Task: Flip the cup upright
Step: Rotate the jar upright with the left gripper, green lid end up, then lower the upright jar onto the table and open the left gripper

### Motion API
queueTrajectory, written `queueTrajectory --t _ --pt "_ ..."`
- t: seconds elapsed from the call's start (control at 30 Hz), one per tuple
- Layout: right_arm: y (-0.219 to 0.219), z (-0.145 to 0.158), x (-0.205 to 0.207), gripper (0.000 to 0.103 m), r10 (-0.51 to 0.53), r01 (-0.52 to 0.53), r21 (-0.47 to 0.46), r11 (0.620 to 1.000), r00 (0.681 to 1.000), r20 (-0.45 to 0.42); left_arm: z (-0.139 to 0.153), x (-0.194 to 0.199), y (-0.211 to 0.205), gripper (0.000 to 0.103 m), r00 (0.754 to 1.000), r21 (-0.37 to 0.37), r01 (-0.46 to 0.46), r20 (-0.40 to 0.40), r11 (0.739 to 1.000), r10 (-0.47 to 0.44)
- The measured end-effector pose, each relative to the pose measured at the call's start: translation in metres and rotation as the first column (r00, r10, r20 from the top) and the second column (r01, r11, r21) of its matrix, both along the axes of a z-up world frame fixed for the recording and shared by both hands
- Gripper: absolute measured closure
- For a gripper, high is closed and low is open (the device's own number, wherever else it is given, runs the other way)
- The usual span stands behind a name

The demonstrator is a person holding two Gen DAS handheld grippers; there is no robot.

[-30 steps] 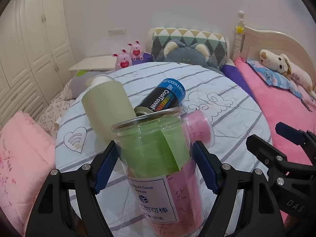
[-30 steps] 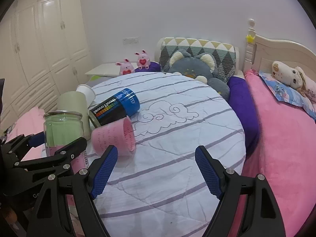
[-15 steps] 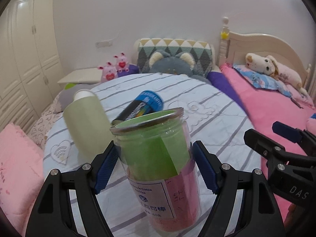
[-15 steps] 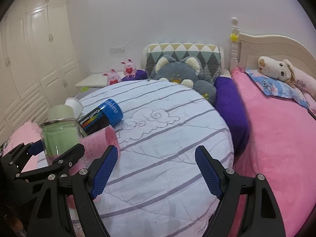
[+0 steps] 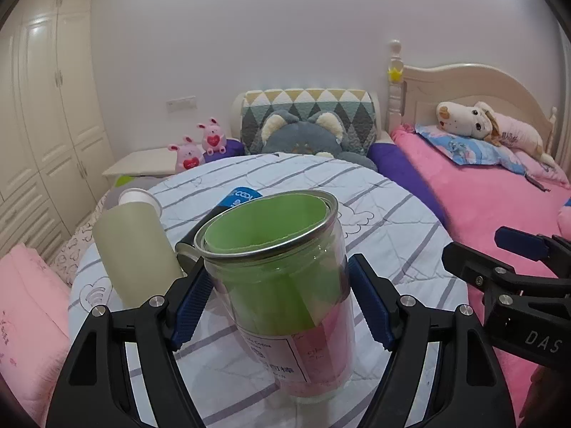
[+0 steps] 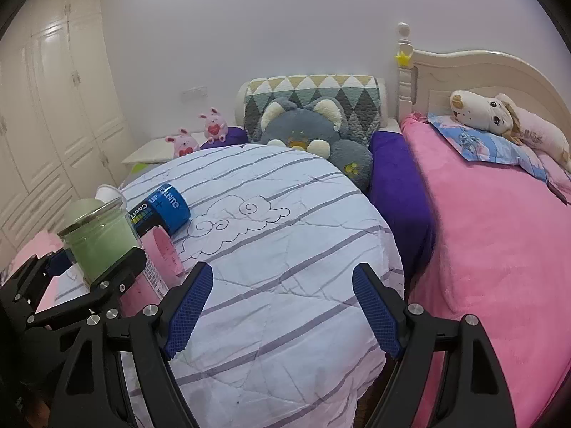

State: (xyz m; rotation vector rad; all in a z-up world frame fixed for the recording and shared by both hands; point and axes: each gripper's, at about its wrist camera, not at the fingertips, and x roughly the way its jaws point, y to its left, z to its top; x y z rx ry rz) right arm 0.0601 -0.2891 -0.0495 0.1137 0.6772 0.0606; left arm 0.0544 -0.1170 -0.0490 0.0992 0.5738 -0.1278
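Note:
A clear jar-like cup (image 5: 285,278) with green and pink paper lining and a white label stands upright, mouth up, on the round table. My left gripper (image 5: 282,306) has a blue pad on each side of it; whether the pads still touch it I cannot tell. The cup also shows at the left of the right wrist view (image 6: 103,246). My right gripper (image 6: 285,310) is open and empty above the table's near part. A pink cup (image 6: 166,256) lies on its side just behind the jar.
A pale green tumbler (image 5: 134,249) stands upside down left of the jar. A black and blue can (image 6: 160,210) lies on the striped tablecloth (image 6: 285,214). A pink bed (image 6: 499,249) is at the right, plush toys at the back, wardrobes at the left.
The left camera has risen and tipped down, so the jar's open mouth now shows from above. The jar stands straighter. The right gripper has drifted a little and stays open.

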Motion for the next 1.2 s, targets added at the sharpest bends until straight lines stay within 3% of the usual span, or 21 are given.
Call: queueTrajectory --t 0.1,0.27,0.37,0.47,0.87,1.2 --pt "0.003 0.002 -0.001 0.021 0.027 -0.027 -0.003 1.0 1.0 0.002 0.0 0.001 0.005 0.024 1.0 -0.021 0.002 -0.015 1.0 -0.002" --pt "0.006 0.006 -0.004 0.021 0.046 -0.046 -0.018 0.999 0.999 0.0 -0.003 0.003 0.015 0.006 0.998 -0.072 -0.007 -0.067 0.997 0.002" --pt "0.005 0.008 -0.005 0.021 0.041 -0.041 -0.019 0.999 0.999 0.008 -0.002 0.001 0.021 0.0 0.997 -0.104 -0.019 -0.08 0.994 0.011" --pt "0.005 0.01 -0.008 0.021 0.037 -0.036 -0.02 0.999 0.999 0.013 -0.002 -0.001 0.026 0.0 0.994 -0.145 -0.007 -0.111 0.989 -0.009" --pt "0.014 0.031 -0.035 0.021 0.026 -0.022 -0.059 0.998 0.998 0.062 0.026 -0.039 0.042 0.0 0.996 -0.176 0.053 -0.057 0.983 -0.064" --pt "0.043 0.039 -0.059 0.021 0.105 -0.094 -0.114 0.989 0.99 0.095 0.038 -0.08 0.066 0.0 0.999 -0.086 -0.041 0.017 0.995 0.043"
